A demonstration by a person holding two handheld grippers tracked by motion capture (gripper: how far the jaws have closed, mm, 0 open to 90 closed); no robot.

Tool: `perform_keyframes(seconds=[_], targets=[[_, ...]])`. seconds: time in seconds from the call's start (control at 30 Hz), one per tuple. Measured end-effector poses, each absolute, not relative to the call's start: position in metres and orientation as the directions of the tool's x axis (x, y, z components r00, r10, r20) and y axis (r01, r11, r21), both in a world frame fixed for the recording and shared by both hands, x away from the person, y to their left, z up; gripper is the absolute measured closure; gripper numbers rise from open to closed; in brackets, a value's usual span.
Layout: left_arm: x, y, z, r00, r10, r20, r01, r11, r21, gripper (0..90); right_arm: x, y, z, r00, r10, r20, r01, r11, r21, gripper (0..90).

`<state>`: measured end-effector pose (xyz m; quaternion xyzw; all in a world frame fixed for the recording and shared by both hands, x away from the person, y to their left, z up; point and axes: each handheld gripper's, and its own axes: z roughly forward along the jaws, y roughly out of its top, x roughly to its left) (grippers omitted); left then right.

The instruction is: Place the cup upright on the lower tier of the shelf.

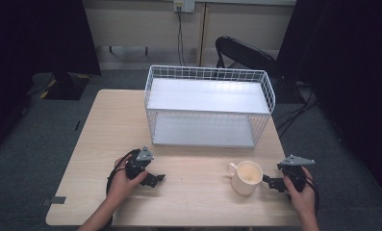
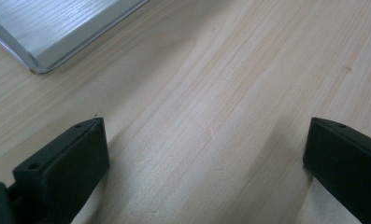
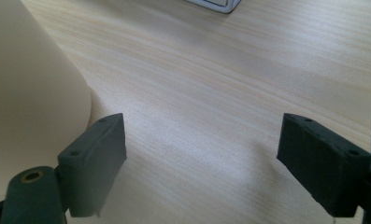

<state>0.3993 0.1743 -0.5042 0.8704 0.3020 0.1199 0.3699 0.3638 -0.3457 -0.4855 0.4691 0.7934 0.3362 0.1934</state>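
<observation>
A cream mug (image 1: 247, 177) stands upright, empty, handle turned left.

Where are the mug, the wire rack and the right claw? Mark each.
mug (image 1: 246, 179), high view, on its outer wall below the rim.
wire rack (image 1: 209, 73), high view, on its back top rail.
right claw (image 1: 270, 183), high view, between its open fingertips.

In the right gripper view, the cream ceramic mug (image 3: 29, 93) is cut off by the left edge; the white wire rack (image 3: 216, 3) shows 1 corner.
</observation>
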Motion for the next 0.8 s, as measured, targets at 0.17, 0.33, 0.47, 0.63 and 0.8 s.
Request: perform_keyframes(seconds=[0.17, 0.33, 0.47, 0.63, 0.8], targets=[[0.399, 0.174, -0.504, 0.789, 0.614, -0.014, 0.437, -0.545, 0.716, 0.0, 0.362, -0.349, -0.48, -0.481, 0.877, 0.024, 0.615, 0.318, 0.722, 14.9], [0.399, 0.174, -0.504, 0.789, 0.614, -0.012, 0.435, -0.546, 0.716, 0.0, 0.361, -0.35, -0.48, -0.497, 0.868, 0.017, 0.626, 0.345, 0.699, 15.0], [0.4, 0.174, -0.504, 0.79, 0.613, -0.011, 0.434, -0.547, 0.716, 0.0, 0.361, -0.351, -0.478, -0.498, 0.867, 0.025, 0.631, 0.342, 0.696, 14.9], [0.399, 0.174, -0.504, 0.79, 0.613, -0.011, 0.435, -0.547, 0.716, 0.0, 0.36, -0.352, -0.468, -0.491, 0.87, 0.031, 0.626, 0.328, 0.707, 15.0], [0.399, 0.174, -0.504, 0.79, 0.614, -0.011, 0.435, -0.546, 0.716, 0.0, 0.361, -0.351, -0.461, -0.485, 0.873, 0.041, 0.634, 0.319, 0.705, 15.0]])
